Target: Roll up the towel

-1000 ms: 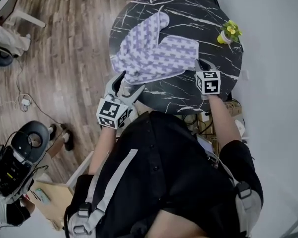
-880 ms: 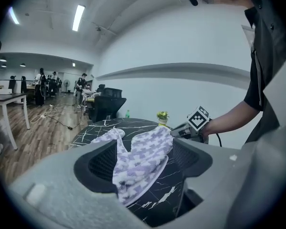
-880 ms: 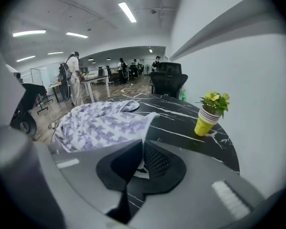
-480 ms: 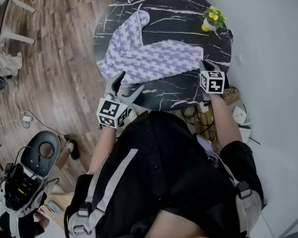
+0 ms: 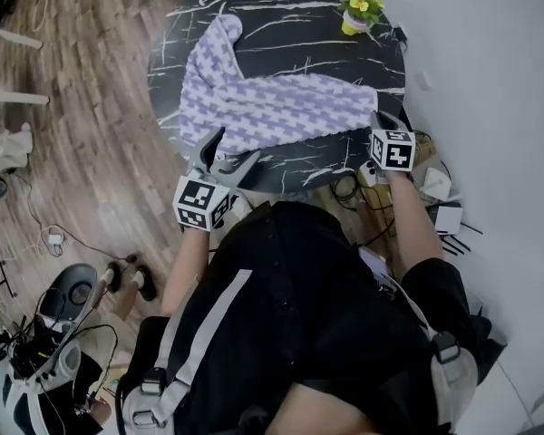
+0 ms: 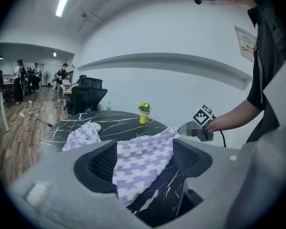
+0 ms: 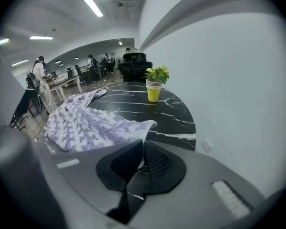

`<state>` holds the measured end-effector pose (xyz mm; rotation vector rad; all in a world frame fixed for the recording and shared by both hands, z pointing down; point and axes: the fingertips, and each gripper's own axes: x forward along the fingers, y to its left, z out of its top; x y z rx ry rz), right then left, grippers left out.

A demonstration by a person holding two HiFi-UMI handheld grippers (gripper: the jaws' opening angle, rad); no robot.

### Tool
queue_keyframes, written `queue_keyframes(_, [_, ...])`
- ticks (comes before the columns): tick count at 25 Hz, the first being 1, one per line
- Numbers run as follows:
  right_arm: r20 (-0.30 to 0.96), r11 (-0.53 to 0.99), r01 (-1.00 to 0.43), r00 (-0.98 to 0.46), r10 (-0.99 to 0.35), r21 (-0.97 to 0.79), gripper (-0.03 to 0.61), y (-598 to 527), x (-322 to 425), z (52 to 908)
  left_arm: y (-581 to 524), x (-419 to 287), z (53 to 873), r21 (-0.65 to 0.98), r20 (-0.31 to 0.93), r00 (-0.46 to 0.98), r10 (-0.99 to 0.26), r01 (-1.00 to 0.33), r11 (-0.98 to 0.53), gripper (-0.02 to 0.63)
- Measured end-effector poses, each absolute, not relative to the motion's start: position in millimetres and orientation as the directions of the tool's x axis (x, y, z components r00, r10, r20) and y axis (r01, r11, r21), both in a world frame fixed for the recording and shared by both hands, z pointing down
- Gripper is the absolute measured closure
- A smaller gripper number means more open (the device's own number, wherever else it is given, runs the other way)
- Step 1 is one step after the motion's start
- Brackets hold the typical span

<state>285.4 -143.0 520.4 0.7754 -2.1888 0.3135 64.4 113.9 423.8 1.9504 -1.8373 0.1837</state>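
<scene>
The towel (image 5: 272, 107) spread wider; right gripper (image 5: 379, 121) jaws clamp its corner.

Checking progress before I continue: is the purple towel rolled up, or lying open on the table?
Not rolled. The towel lies spread and rumpled across the black table, one corner pinched in the right gripper.

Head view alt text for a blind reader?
A purple-and-white checked towel lies rumpled on a round black marble table, its near right corner pinched in the right gripper; the open left gripper hovers at its near left edge.
</scene>
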Motion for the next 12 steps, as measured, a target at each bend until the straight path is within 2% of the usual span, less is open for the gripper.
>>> queue_keyframes(12, [0.743, 0.7, -0.714, -0.455, -0.491, 0.026, 0.56, -172.7, 341.7, 525.8, 76.5, 79.3, 429.0, 0.201, 0.425, 0.164, -0.89, -0.976, -0.084, 0.239])
